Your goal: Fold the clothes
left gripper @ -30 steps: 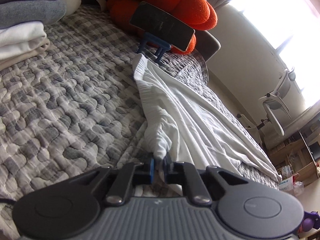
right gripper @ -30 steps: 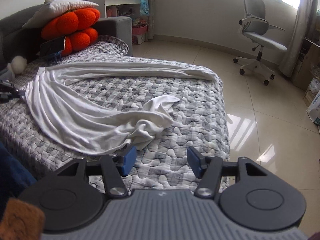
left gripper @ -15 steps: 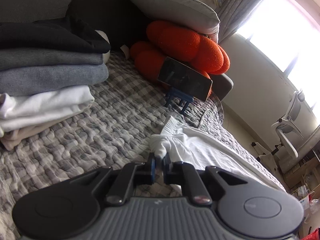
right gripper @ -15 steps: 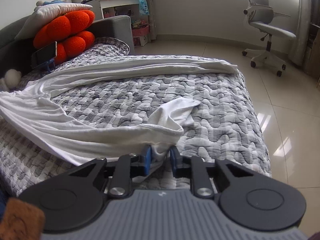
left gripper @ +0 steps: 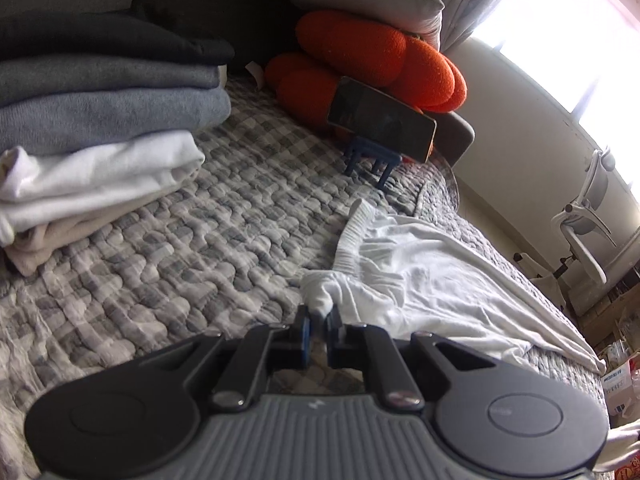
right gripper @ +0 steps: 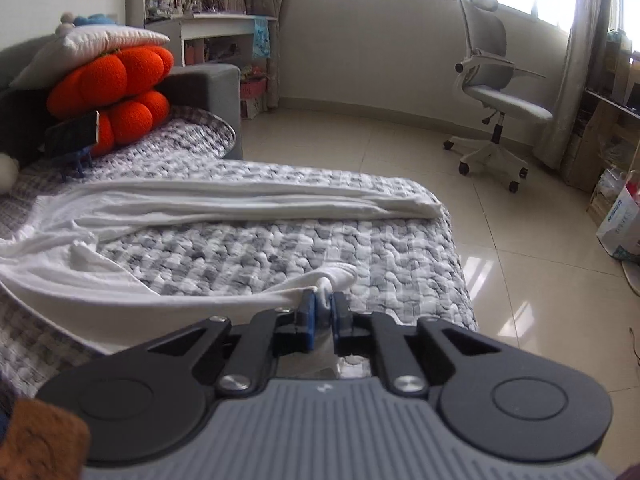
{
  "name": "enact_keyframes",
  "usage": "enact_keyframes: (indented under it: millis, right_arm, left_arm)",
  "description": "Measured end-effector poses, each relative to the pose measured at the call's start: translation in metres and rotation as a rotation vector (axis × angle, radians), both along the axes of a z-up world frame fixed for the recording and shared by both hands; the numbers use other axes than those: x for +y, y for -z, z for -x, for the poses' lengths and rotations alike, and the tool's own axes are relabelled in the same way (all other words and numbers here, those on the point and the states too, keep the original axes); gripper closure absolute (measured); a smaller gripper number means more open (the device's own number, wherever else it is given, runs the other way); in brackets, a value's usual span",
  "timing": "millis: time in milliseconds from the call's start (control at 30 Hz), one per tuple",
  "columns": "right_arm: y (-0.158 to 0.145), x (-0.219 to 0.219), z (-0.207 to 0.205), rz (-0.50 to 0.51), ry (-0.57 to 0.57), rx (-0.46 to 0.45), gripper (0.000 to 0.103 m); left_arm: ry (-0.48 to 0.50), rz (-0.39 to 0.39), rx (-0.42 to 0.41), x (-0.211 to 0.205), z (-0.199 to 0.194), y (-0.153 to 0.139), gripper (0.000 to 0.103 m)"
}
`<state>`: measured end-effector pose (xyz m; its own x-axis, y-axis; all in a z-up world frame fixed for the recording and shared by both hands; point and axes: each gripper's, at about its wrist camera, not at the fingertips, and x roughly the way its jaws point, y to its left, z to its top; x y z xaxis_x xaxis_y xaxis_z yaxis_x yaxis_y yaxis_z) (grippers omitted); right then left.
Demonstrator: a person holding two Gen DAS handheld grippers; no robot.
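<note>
The left gripper [left gripper: 319,322] pinches a bunched corner of the white garment [left gripper: 420,280]. The right gripper [right gripper: 322,312], its jaws just closed, clamps another bunched end. Between them the garment lies stretched across the grey quilted bed [right gripper: 280,248], near folded clothes [left gripper: 100,120].

Bare quilted bedspread [left gripper: 168,264] open at centre, folded clothes stack [left gripper: 100,120] crowding left, propped phone [left gripper: 380,120] and orange cushions [left gripper: 380,52] blocking the far end
</note>
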<state>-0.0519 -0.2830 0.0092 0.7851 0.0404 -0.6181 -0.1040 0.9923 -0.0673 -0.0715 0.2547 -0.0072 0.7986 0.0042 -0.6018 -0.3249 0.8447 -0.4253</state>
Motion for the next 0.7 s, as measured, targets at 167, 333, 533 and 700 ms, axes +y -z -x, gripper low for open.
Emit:
enact_keyframes:
  millis: [167,333,533,700]
  right_arm:
    - [0.035,-0.004,-0.022,-0.031,0.06,0.046,0.091]
    - [0.04,-0.025,-0.019,-0.189,0.1,0.078,0.084]
    - [0.04,-0.049,0.014,-0.242,0.116,0.134,0.06]
    - [0.053,-0.05,0.02,-0.294,0.101,0.146,0.058]
  left_arm:
    - [0.002,0.0,0.001,-0.001,-0.003,0.003,0.095]
    - [0.0,0.008,0.007,-0.002,-0.007,0.003,0.094]
    - [-0.01,0.041,0.011,0.001,-0.006,0.011,0.094]
    - [-0.009,0.058,0.022,-0.004,-0.01,0.013,0.093]
